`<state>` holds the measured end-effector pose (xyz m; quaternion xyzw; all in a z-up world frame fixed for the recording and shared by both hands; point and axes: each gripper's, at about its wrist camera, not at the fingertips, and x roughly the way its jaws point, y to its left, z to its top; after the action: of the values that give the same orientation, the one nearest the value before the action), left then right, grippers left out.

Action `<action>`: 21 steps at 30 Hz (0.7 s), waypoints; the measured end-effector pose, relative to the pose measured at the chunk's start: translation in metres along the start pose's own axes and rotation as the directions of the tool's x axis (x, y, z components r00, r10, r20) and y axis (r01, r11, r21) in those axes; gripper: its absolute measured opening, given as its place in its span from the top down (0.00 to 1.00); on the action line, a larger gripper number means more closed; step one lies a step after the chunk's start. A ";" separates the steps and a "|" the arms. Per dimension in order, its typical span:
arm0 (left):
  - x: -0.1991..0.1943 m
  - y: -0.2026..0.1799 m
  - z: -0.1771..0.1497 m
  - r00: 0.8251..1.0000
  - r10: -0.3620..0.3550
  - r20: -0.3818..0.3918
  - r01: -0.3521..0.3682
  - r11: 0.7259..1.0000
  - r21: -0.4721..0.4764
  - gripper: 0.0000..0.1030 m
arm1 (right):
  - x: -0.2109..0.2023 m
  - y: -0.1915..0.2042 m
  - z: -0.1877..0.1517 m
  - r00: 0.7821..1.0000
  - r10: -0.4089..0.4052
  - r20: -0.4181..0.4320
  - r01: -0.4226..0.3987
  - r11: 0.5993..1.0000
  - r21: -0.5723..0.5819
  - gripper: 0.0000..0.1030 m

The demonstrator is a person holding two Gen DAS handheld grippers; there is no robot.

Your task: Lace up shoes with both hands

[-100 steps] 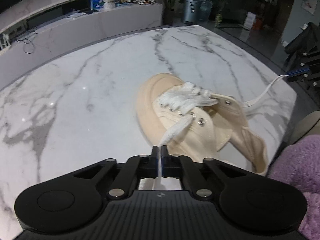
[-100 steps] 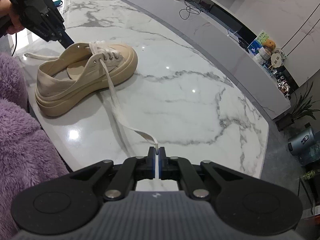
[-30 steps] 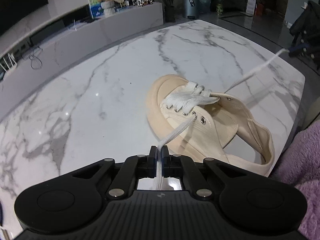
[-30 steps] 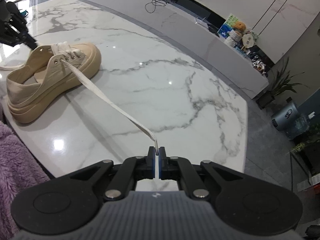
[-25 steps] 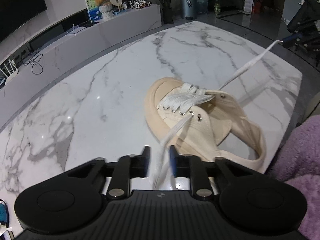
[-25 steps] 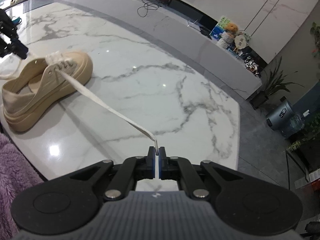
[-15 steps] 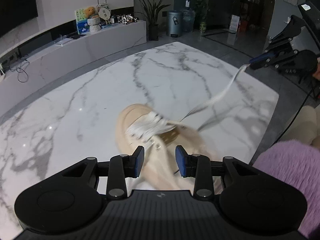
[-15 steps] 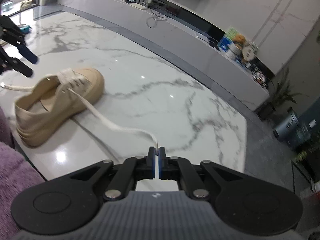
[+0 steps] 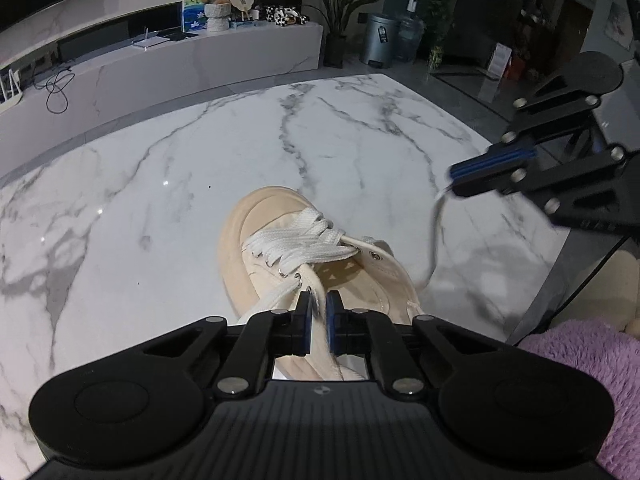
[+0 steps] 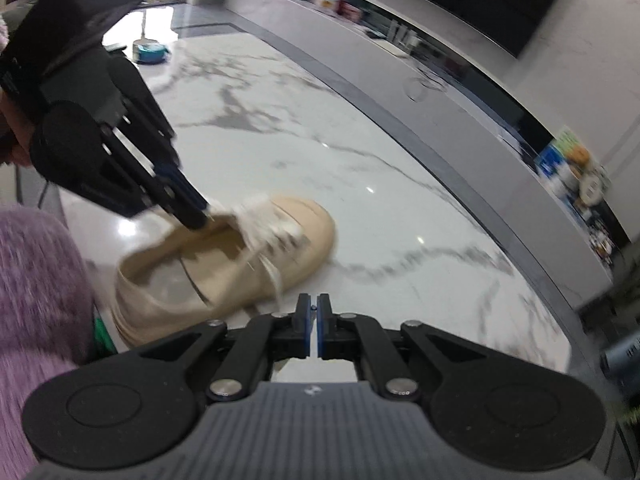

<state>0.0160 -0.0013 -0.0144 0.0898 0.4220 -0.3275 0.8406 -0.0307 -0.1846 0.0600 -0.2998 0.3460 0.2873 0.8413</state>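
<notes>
A beige canvas shoe (image 9: 256, 236) (image 10: 308, 236) lies on the white marble table (image 9: 160, 184), toe pointing away from me. My left gripper (image 9: 318, 306) (image 10: 198, 218) sits at the shoe's upper eyelets. Its jaws are closing, with the left strand of the white shoelace (image 9: 306, 280) pinched between the blue pads. My right gripper (image 10: 313, 307) (image 9: 454, 182) hovers right of the shoe, shut on the tip of the other strand (image 9: 434, 232), which hangs slack down to the shoe's side. The right wrist view is blurred.
A purple fleece sleeve (image 9: 580, 360) (image 10: 36, 280) lies at the table's near edge. The table's right edge (image 9: 560, 264) drops to a dark floor. A long low cabinet (image 9: 180, 64) runs behind the table. A teal round object (image 10: 150, 50) lies on the floor.
My left gripper opened, let its strand go, moved in to the eyelets and closed on the lace there. My right gripper swung in towards the shoe, so its taut strand went slack.
</notes>
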 end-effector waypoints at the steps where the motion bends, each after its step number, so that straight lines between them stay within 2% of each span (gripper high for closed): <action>1: 0.000 0.001 0.000 1.000 -0.002 0.003 0.002 1.000 -0.006 0.95 | 0.004 0.003 0.005 1.000 0.016 0.010 -0.016 1.000 -0.006 0.97; 10: -0.002 0.006 -0.004 1.000 -0.011 0.024 0.012 0.999 -0.049 0.95 | 0.037 0.023 0.034 0.992 0.113 0.065 -0.111 0.993 -0.030 0.97; 21: -0.003 0.006 -0.007 1.000 -0.015 0.023 0.016 0.998 -0.064 0.95 | 0.058 0.021 0.027 0.989 0.133 0.067 -0.136 0.990 0.043 0.94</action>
<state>0.0143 0.0080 -0.0171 0.0558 0.4233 -0.3213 0.8452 0.0003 -0.1353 0.0257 -0.2461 0.3450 0.3447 0.8376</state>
